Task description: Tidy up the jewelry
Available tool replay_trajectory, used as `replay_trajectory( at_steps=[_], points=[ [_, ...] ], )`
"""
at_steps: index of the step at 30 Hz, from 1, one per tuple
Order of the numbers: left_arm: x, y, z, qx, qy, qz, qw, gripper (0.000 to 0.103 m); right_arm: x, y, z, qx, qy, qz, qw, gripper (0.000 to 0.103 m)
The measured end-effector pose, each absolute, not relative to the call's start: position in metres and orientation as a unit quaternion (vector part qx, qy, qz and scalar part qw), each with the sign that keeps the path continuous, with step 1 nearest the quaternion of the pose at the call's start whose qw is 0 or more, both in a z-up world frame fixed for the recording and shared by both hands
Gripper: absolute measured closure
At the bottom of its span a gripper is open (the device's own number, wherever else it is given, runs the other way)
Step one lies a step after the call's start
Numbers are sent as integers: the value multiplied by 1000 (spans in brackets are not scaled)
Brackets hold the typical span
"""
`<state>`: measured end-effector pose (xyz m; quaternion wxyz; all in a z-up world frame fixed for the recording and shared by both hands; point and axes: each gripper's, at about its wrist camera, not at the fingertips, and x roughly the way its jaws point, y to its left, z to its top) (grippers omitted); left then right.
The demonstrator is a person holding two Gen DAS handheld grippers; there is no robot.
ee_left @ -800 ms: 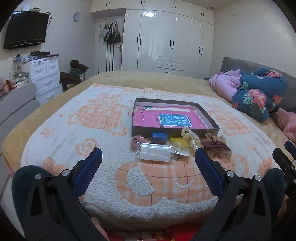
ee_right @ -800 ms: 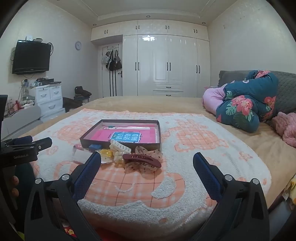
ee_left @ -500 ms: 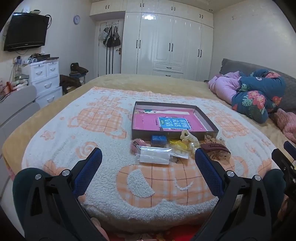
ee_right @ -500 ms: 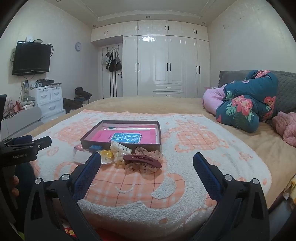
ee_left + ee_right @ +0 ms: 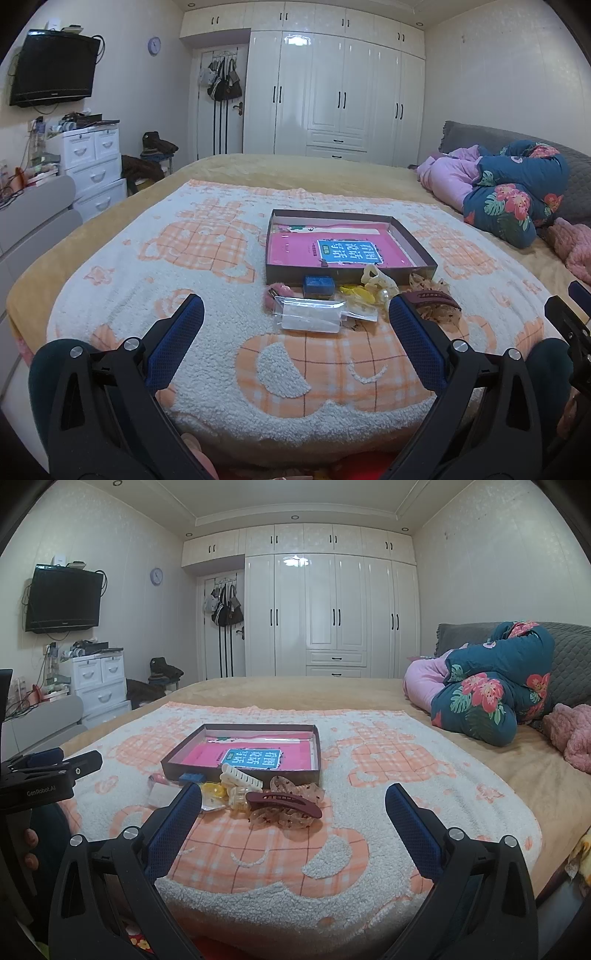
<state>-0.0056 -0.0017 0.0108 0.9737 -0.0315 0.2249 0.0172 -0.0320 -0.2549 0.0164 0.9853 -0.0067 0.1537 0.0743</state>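
**Both grippers wide apart above the bed, jewelry piled in front of the box**

The left gripper (image 5: 295,314) hangs over the near edge of the bed with its jaws spread wide and nothing between them. The right gripper (image 5: 293,801) is also wide apart and holds nothing; it hovers beside the left one, a little to the right.

On the white and orange blanket (image 5: 155,258) lies a shallow box (image 5: 347,242) with a pink floor and a blue card with Chinese characters inside. The jewelry lies outside the box, in a small pile touching or just beside its near wall. In this pile are a dark red hair clip (image 5: 283,802) resting on a brown dotted scrunchie (image 5: 295,814), a cream claw clip (image 5: 240,780), some yellow pieces (image 5: 356,295), a small blue box (image 5: 318,286), a pink fluffy item (image 5: 276,293) and a clear plastic bag (image 5: 310,315). The pile is well apart from both grippers.

At the right side of the bed lies a folded floral quilt (image 5: 484,698).
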Motion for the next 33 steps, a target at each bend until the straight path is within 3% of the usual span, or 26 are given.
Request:
replay_trajectory(
  at_steps=[33],
  points=[
    [-6, -2, 16, -27, 215, 15, 976, 11, -36, -255, 17, -7, 151, 75, 986, 6]
  ],
)
